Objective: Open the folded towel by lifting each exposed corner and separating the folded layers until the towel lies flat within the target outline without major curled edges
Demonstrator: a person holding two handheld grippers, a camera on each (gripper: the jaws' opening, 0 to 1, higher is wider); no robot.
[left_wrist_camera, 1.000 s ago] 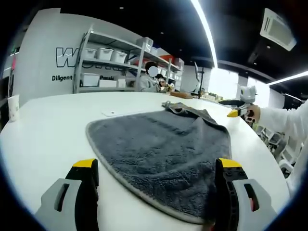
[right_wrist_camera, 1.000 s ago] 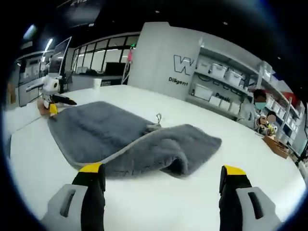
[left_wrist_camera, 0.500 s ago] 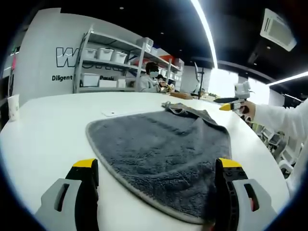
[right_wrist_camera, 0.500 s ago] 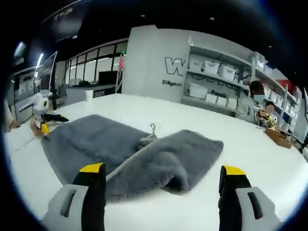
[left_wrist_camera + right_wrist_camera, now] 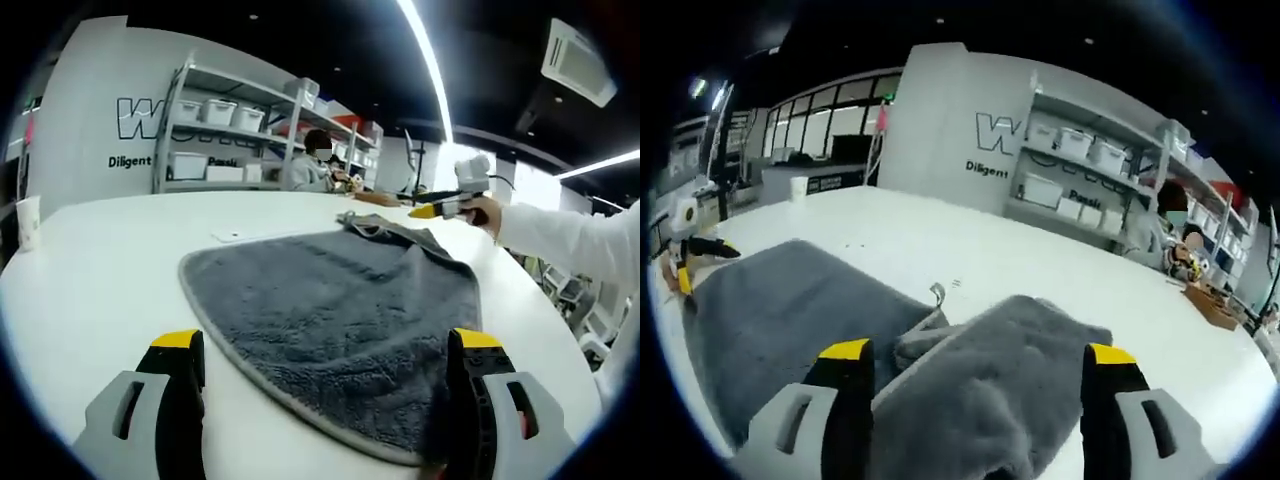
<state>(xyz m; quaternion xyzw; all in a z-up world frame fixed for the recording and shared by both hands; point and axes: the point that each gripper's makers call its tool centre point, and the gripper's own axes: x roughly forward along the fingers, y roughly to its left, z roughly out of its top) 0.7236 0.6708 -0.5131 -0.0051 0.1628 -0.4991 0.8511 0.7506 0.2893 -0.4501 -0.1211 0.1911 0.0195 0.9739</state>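
Left gripper view: the left gripper (image 5: 318, 345) sits low over the white table (image 5: 90, 270), its two yellow-tipped jaws standing wide apart with nothing between them. The right jaw overlaps the near right edge of the grey towel (image 5: 340, 300); whether it touches the cloth I cannot tell. The towel spreads away from the jaws with a pale bound hem along its left edge, and its far end is bunched into a folded ridge. Above that far end the right gripper (image 5: 432, 210) comes in from the right, held by a hand on a white sleeve (image 5: 560, 245); its jaw state is not readable from here. Behind stand a shelving rack (image 5: 230, 130) with white bins, a seated person (image 5: 312, 165) and a paper cup (image 5: 28, 222) at the table's left edge.

In the right gripper view the right gripper (image 5: 968, 355) hangs with jaws spread wide and empty, directly above the towel's (image 5: 770, 310) folded-over layer, a thick flap lying atop the flat part. A small hanging loop (image 5: 937, 292) sticks up by the fold. At far left the left gripper (image 5: 685, 262) rests by the towel's edge.
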